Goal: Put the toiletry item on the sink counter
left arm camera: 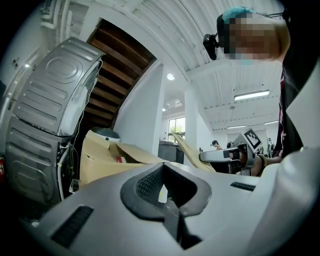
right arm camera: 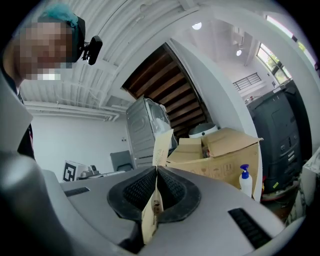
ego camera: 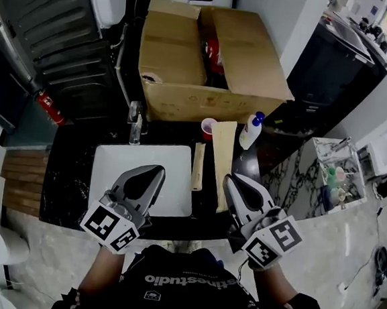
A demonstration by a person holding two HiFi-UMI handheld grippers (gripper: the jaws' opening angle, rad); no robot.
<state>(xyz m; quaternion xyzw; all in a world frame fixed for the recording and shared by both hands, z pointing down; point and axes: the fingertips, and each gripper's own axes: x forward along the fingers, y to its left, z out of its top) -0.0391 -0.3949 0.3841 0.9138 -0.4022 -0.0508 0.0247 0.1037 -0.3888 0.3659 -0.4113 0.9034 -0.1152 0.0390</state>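
My right gripper point(ego camera: 228, 180) is shut on a long flat tan packet point(ego camera: 222, 156), which sticks out forward over the black sink counter point(ego camera: 70, 180). In the right gripper view the packet point(right arm camera: 161, 150) stands edge-on, pinched between the pads at my right gripper point(right arm camera: 156, 170). A second, smaller tan packet point(ego camera: 197, 165) lies on the counter beside the white sink basin point(ego camera: 111, 170). My left gripper point(ego camera: 157, 172) hovers over the basin, shut with nothing in it. In the left gripper view the left gripper point(left arm camera: 165, 170) shows its tips together, and the right gripper point(left arm camera: 230, 155) is at the right.
A big open cardboard box point(ego camera: 209, 57) fills the back of the counter. In front of it stand a white pump bottle point(ego camera: 251, 130) and a pink cup point(ego camera: 209, 127). A faucet point(ego camera: 136, 122) rises behind the basin. A grey appliance point(ego camera: 57, 24) stands at the left, a wire basket point(ego camera: 336, 173) at the right.
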